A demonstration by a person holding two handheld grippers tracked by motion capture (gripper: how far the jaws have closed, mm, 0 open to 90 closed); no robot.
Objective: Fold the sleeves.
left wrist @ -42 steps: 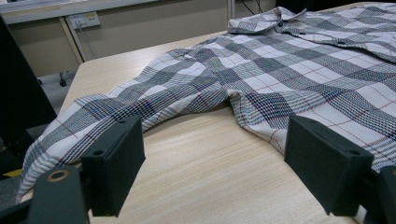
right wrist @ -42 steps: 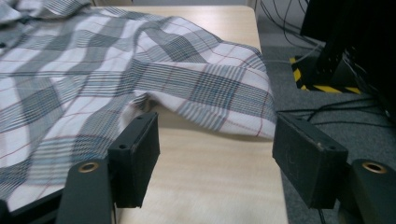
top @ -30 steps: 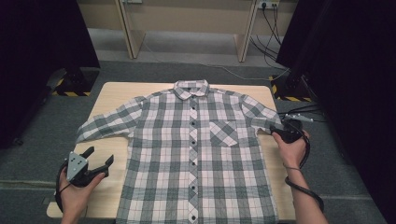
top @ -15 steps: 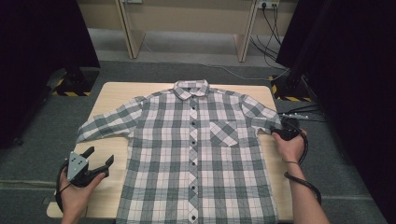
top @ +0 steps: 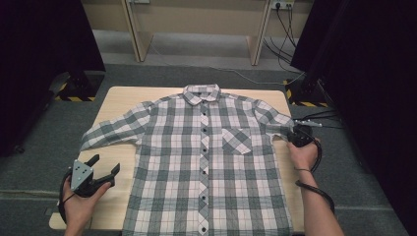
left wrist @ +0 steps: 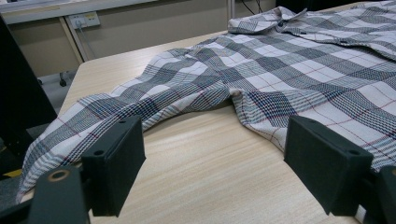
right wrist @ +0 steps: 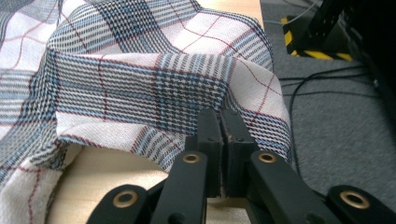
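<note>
Your right hand-held gripper (top: pixel 296 133) has just closed its jaws, pinching the plaid shirt's (top: pixel 206 162) sleeve at the counter's (top: pixel 123 101) 3 o'clock edge. Your left hand-held gripper (top: pixel 104 168) gapes wide at 8 o'clock. Right gripper view: sleeve fabric (right wrist: pixel 163 88) clamped.

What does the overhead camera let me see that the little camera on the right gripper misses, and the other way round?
The high view takes in the whole plaid shirt spread on the table, its collar, and the left gripper open beside the left sleeve. The right gripper view shows, close up, the right gripper, whose jaws have just been closing, pinching the folded edge of the right sleeve. Both show plaid cloth, pale wood and grey floor.
</note>
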